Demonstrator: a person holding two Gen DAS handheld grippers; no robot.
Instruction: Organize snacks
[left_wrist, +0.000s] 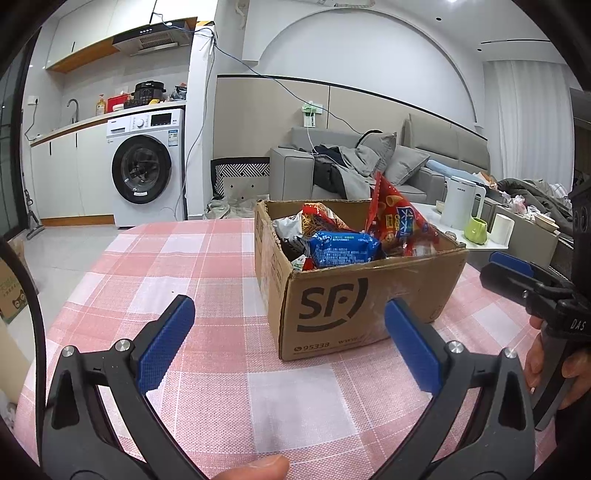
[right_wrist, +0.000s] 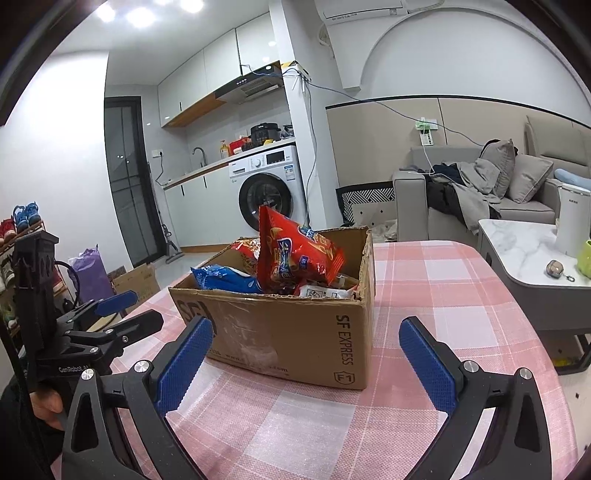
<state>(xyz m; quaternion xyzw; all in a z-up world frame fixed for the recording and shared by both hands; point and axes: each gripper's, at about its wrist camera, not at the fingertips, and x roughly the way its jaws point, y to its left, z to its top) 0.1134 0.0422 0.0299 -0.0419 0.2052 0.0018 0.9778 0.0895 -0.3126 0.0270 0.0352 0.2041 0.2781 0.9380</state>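
Observation:
An open brown SF cardboard box (left_wrist: 369, 295) (right_wrist: 295, 332) stands on the pink checked tablecloth (left_wrist: 184, 266) (right_wrist: 443, 280). It holds several snack packs: a tall red chip bag (left_wrist: 395, 218) (right_wrist: 291, 254), a blue pack (left_wrist: 343, 249) (right_wrist: 225, 278) and other wrappers. My left gripper (left_wrist: 291, 336) is open and empty, just short of the box's near corner. My right gripper (right_wrist: 306, 354) is open and empty in front of the box's near side. Each gripper shows at the edge of the other's view, the right one (left_wrist: 517, 273) and the left one (right_wrist: 122, 314).
A low marble side table (right_wrist: 517, 251) with a white kettle (left_wrist: 461, 206), a green cup (left_wrist: 476, 230) and a paper roll stands right of the table. A grey sofa with clothes, a washing machine (left_wrist: 146, 170) and a kitchen counter lie behind. A shoe rack (right_wrist: 22, 229) and a floor box are at left.

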